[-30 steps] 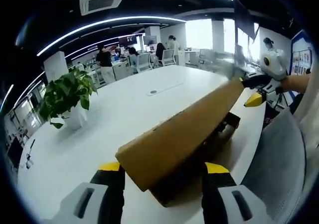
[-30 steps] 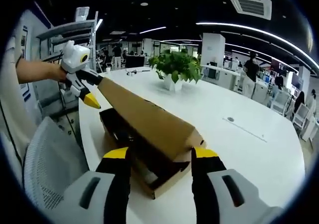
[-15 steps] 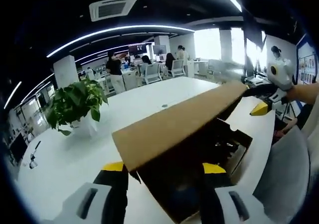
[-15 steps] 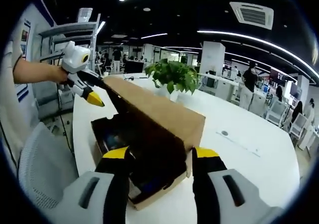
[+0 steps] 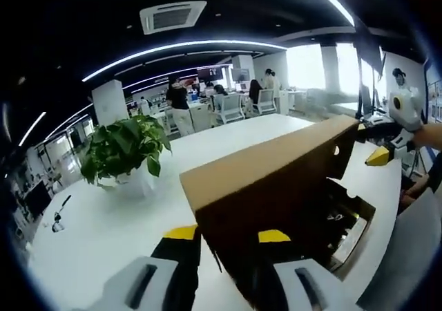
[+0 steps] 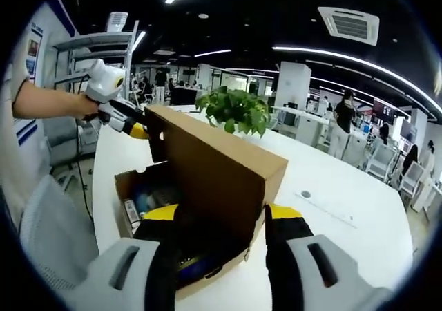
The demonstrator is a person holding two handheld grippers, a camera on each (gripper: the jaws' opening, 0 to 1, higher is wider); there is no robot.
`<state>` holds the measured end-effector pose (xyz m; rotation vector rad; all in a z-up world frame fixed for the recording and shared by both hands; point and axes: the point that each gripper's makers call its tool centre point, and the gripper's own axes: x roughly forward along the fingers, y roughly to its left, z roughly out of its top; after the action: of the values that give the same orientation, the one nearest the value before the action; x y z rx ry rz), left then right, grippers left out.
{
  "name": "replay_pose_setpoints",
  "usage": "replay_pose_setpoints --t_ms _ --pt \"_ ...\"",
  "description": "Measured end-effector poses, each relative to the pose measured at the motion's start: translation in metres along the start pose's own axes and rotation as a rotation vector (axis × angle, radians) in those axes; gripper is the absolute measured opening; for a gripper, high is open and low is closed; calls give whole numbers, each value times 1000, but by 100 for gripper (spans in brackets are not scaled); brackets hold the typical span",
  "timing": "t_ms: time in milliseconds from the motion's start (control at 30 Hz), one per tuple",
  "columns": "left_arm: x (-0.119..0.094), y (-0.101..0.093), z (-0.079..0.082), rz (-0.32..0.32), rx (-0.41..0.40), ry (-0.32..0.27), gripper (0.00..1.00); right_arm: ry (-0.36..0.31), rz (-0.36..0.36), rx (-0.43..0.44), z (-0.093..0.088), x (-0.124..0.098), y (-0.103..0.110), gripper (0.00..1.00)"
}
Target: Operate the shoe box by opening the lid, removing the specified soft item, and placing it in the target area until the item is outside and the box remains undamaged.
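The white table [image 5: 228, 142] runs through an open office with ceiling light strips and several people at desks far off. On it stands one cardboard box [image 6: 148, 186], its lid [image 5: 276, 180] raised nearly upright, dark contents inside; the soft item cannot be told apart. One potted plant [image 5: 124, 148] stands beyond the box. The left gripper [image 5: 228, 238] and the right gripper [image 6: 221, 214] each straddle one end of the lid, jaws spread; whether they pinch it cannot be told.
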<state>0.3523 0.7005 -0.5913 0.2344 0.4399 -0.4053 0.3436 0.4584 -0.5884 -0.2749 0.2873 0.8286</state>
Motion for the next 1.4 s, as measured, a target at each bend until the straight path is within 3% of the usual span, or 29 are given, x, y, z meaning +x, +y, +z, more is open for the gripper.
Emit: replay_pose_setpoints --t_ms 233,567,767,1000,1400 --pt "9 12 5 32 -20 -12 19 5 -61 -9 3 8 -16 36" --pt "19 26 8 80 -39 -11 6 -2 -77 -8 6 16 -31 31" --pt "25 30 6 84 -54 -6 4 -15 -76 23 7 19 -37 31" --pt "30 34 7 86 -74 -5 4 0 -103 46 -7 21 -44 28" --pt "44 40 10 90 -80 -4 4 94 -143 81 -47 30 -52 9"
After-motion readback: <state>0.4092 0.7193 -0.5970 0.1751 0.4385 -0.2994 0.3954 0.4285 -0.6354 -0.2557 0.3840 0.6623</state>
